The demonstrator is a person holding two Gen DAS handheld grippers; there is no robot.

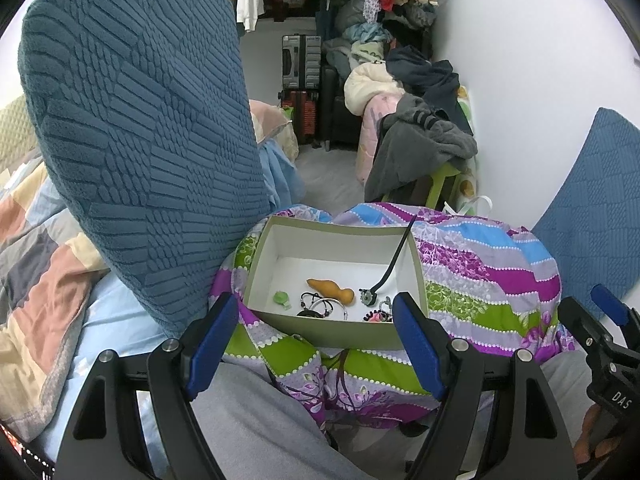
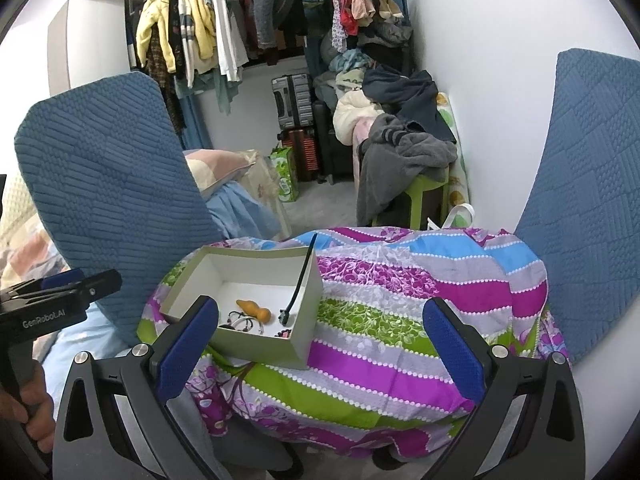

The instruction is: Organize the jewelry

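Observation:
An open grey-green box [image 1: 344, 330] with a white inside sits on a table under a striped floral cloth [image 1: 480, 272]. In it lie an orange gourd-shaped piece [image 1: 332, 289], a green charm [image 1: 282, 299], dark bracelets [image 1: 320, 306], a pink beaded piece [image 1: 378, 316] and a black-strapped watch [image 1: 386, 276] leaning on the right wall. My left gripper [image 1: 316, 346] is open and empty just before the box's near wall. My right gripper [image 2: 320, 350] is open and empty, with the box [image 2: 256, 344] by its left finger. The jewelry, such as the gourd [image 2: 254, 309], shows there too.
Blue textured chair backs stand left [image 1: 136, 140] and right [image 2: 592, 200] of the table. Behind are a green stool with piled clothes [image 2: 404, 160], suitcases [image 2: 294, 120] and a hanging rack [image 2: 208, 28]. A patchwork bed [image 1: 36, 280] lies at left.

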